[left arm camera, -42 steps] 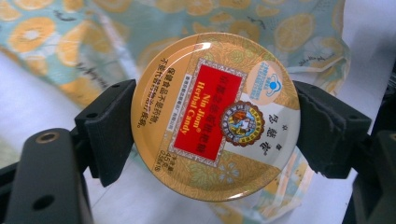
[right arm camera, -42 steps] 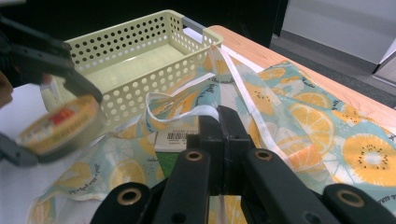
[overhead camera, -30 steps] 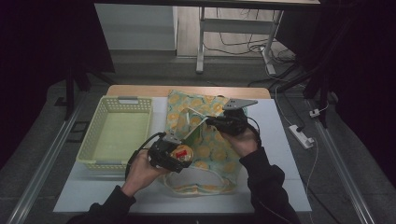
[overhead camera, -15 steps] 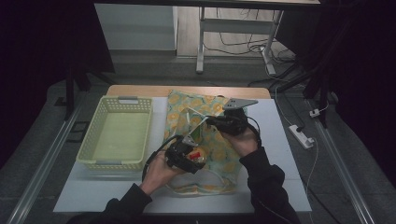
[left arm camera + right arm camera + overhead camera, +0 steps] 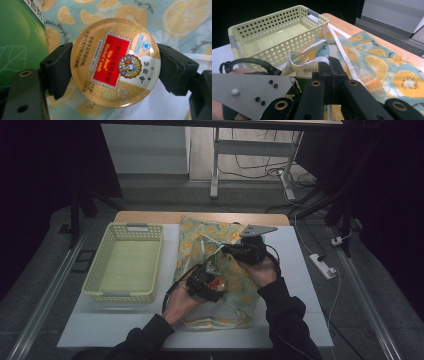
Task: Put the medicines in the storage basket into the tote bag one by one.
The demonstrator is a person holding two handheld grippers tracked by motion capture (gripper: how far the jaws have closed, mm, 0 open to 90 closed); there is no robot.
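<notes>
On the white table (image 5: 300, 285), under dim light, a fruit-print cloth bag (image 5: 235, 285) lies spread from the wooden far edge toward the person's side; orange and lemon slices on pale blue. Left of it, apart by a strip of bare table, stands a pale yellow perforated basket (image 5: 125, 265), nothing visible inside; the right gripper view has it beyond the bag, grey handle at its end (image 5: 274, 32). Both dark-sleeved forearms come in from the bottom edge. Right gripper (image 5: 227, 250) sits over the bag's upper middle, grey plate on top; its own view shows the two black jaws pressed together on the bag's white-edged rim (image 5: 322, 60), that edge lifted off the table. A barcoded box edge (image 5: 308, 71) shows just beside the jaws, partly hidden. Left gripper (image 5: 212, 270) hovers low over the bag's centre, near the right one. Its jaws stand wide, one pad on each side of a round gold candy tin (image 5: 113, 62), clamped across its width, lid facing the camera: red label, "Herbal Candy" readable. Green box (image 5: 20, 42) lies just beside the tin, over the bag's cloth.
</notes>
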